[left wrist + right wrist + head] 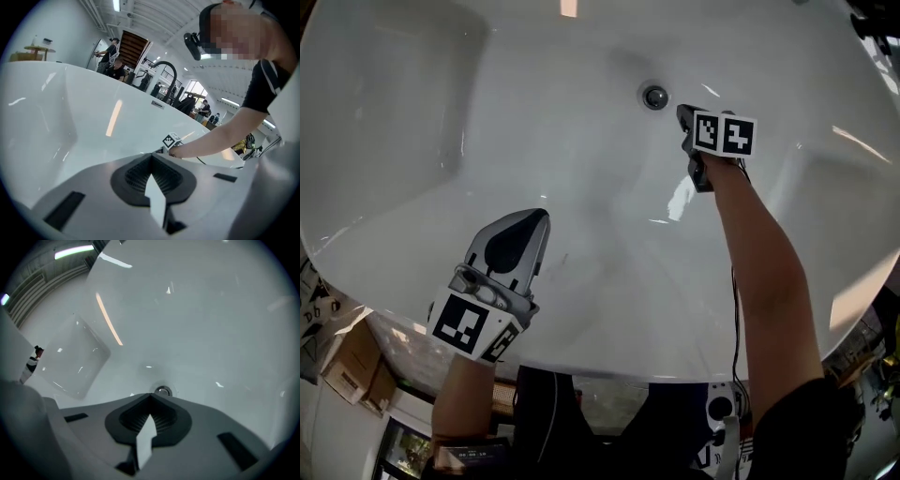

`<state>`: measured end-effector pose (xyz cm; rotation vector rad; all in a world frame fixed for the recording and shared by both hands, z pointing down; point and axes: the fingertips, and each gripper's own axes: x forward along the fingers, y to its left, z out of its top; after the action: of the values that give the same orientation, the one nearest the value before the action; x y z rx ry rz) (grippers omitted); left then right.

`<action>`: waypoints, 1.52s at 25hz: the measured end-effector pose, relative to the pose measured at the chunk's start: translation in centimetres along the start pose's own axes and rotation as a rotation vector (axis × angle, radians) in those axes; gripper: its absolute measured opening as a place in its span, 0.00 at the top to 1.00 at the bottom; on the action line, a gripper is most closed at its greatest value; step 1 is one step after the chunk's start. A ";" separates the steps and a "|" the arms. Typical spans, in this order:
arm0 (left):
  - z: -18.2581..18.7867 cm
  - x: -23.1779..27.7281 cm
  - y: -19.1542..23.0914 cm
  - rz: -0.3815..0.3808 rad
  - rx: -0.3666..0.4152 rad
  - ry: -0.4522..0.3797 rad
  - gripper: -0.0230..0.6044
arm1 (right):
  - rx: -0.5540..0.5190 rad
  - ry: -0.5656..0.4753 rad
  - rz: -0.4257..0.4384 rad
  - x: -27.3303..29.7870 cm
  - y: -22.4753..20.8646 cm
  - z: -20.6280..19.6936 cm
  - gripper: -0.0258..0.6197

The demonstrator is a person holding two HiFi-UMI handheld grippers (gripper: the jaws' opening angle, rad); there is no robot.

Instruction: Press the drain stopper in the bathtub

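Two handheld grippers work over a white bathtub point(412, 122) in the head view. The right gripper point(685, 115), jaws pressed together on nothing, reaches deep into the basin at 1 o'clock. Its tip is just beside the chrome drain stopper point(654, 96), which is set in the tub floor near 12 o'clock. Shut jaws likely serve as a blunt point for pressing. The left gripper point(534, 223), also closed and empty, hangs at 7 o'clock by the near rim, apparently kept clear of the work.

From the left gripper view, the left gripper point(151, 158) shows jaws meeting tip to tip, aimed across the bathtub point(70, 117). The right gripper's marker cube point(171, 140) sits just past them, and the outstretched forearm point(220, 136) runs off toward 3 o'clock.

From the right gripper view, the right gripper point(150, 401) is closed and lined up on the drain stopper point(162, 391), which is just beyond the tip toward 6 o'clock. Contact cannot be confirmed.
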<state>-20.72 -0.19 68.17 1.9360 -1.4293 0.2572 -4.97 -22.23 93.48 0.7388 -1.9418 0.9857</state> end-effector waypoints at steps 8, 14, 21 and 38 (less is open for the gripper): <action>5.2 -1.2 -5.4 -0.036 -0.016 -0.016 0.95 | 0.026 -0.134 0.111 -13.7 5.1 1.8 0.94; 9.2 -2.0 -10.3 -0.092 -0.014 -0.032 0.95 | 0.078 -0.253 0.176 -24.9 7.1 2.0 0.94; 14.3 -4.8 -16.0 -0.159 0.030 -0.025 0.95 | 0.053 -0.404 0.222 -38.4 12.3 3.2 0.94; 25.7 -13.4 -27.1 -0.259 0.146 -0.125 0.95 | -0.016 -0.795 0.212 -63.0 20.1 4.9 0.94</action>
<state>-7.59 -2.63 30.83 2.2661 -1.2487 0.1245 8.68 -7.49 30.23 1.0343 -2.7517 0.8628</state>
